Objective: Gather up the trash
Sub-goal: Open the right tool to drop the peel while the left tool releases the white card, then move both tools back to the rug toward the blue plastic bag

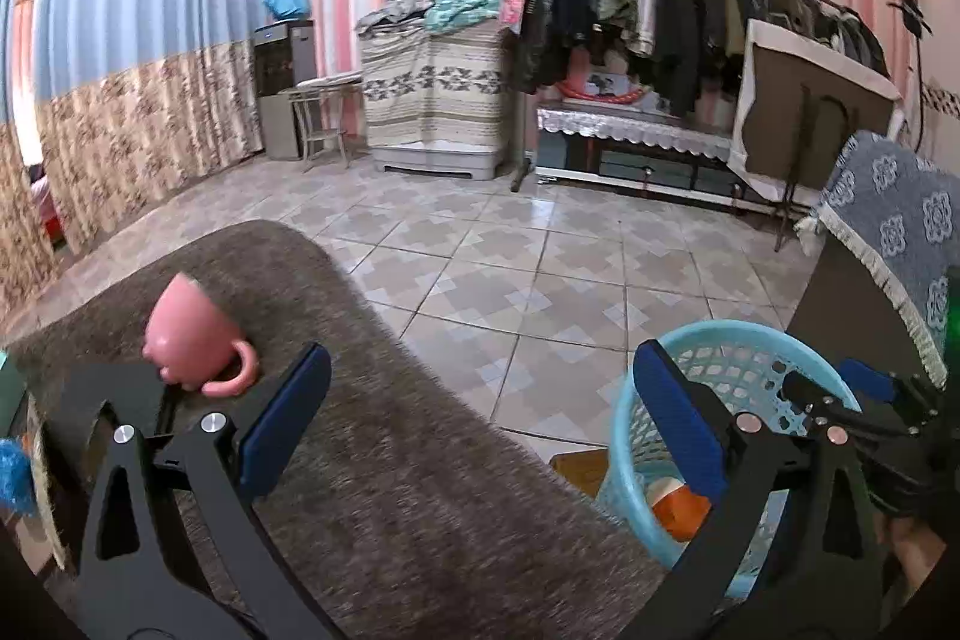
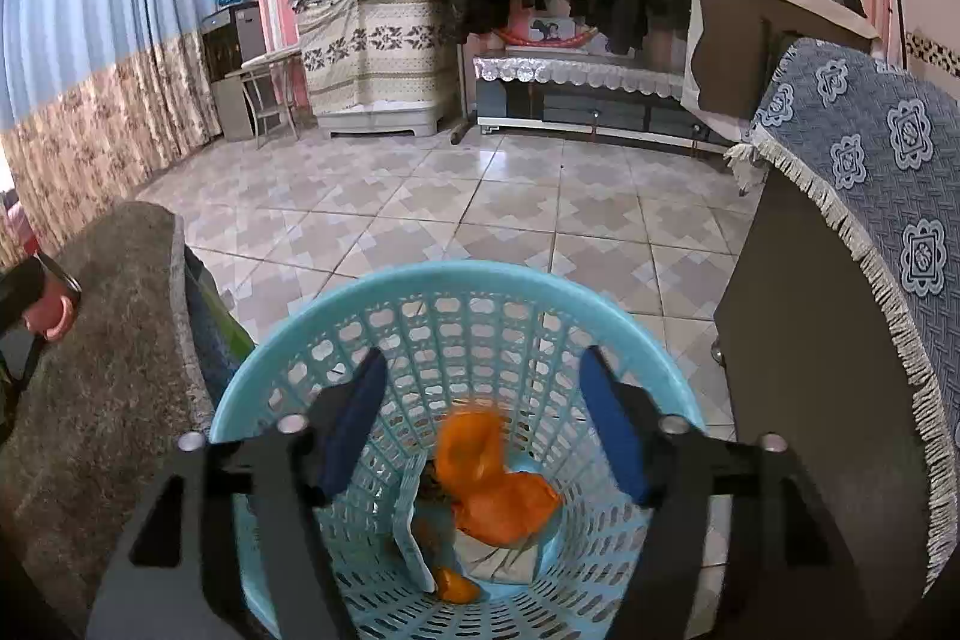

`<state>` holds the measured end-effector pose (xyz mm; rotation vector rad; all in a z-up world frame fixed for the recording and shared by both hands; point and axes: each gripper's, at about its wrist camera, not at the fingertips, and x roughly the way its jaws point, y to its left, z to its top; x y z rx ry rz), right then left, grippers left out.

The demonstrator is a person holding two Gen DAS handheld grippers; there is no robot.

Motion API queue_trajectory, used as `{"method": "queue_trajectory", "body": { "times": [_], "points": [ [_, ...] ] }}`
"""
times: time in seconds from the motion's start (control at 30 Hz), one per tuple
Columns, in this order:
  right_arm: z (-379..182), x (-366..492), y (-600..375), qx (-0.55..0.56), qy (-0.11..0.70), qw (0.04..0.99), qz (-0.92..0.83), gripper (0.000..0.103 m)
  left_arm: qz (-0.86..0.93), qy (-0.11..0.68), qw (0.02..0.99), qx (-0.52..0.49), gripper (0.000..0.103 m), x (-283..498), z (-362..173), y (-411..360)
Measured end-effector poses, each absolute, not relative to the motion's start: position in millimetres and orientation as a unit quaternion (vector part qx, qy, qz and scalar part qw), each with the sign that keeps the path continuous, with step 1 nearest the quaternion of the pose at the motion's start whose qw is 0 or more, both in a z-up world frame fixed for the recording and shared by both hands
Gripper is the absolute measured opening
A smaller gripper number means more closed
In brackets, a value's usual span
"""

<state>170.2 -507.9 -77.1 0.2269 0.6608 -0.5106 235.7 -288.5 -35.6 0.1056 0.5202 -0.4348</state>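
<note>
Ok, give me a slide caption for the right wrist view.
Open right gripper poised above the blue basket, orange peel lying inside.

Both grippers have black angular frames with triangular cut-outs. The left gripper [image 1: 480, 418] and right gripper [image 2: 486, 424] carry blue finger pads (flat, rectangular) and round silver screws.

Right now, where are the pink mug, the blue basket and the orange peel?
pink mug [image 1: 191, 334]: left wrist view, on its side wall.
blue basket [image 2: 456, 277]: right wrist view, on its far rim.
orange peel [image 2: 501, 505]: right wrist view, on its middle.
</note>
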Motion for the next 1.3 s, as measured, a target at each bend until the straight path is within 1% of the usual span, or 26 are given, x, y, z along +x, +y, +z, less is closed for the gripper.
{"method": "queue_trajectory", "body": {
  "times": [0.03,0.1,0.17,0.27,0.3,0.33,0.6,0.83,1.0,1.3],
  "points": [
    [-76,169,-507,0.111,0.321,0.908,-0.245,0.070,-0.210,0.254,0.943,0.050,0.098,235,-35,-285],
    [-72,167,-506,0.108,0.315,0.909,-0.249,0.080,-0.198,0.248,0.947,0.047,0.098,232,-31,-275],
    [-68,164,-505,0.104,0.309,0.910,-0.256,0.087,-0.190,0.243,0.950,0.044,0.098,229,-28,-264],
    [-62,161,-504,0.109,0.302,0.912,-0.257,0.089,-0.181,0.245,0.952,0.035,0.098,225,-27,-246],
    [-61,160,-502,0.110,0.300,0.912,-0.257,0.093,-0.178,0.245,0.952,0.035,0.098,224,-26,-242],
    [-60,161,-501,0.109,0.298,0.913,-0.258,0.094,-0.173,0.244,0.954,0.036,0.098,222,-26,-234],
    [-46,168,-464,0.092,0.286,0.928,-0.222,0.096,-0.140,0.241,0.960,0.009,0.098,213,-24,-180],
    [-37,176,-428,0.081,0.273,0.942,-0.177,0.096,-0.099,0.237,0.966,0.017,0.098,203,-26,-135],
    [-37,181,-405,0.064,0.275,0.948,-0.145,0.097,-0.059,0.239,0.969,0.024,0.098,197,-37,-96],
    [-41,191,-360,0.045,0.279,0.954,-0.096,0.098,-0.019,0.270,0.963,0.015,0.098,193,-53,-35]
  ]
}}
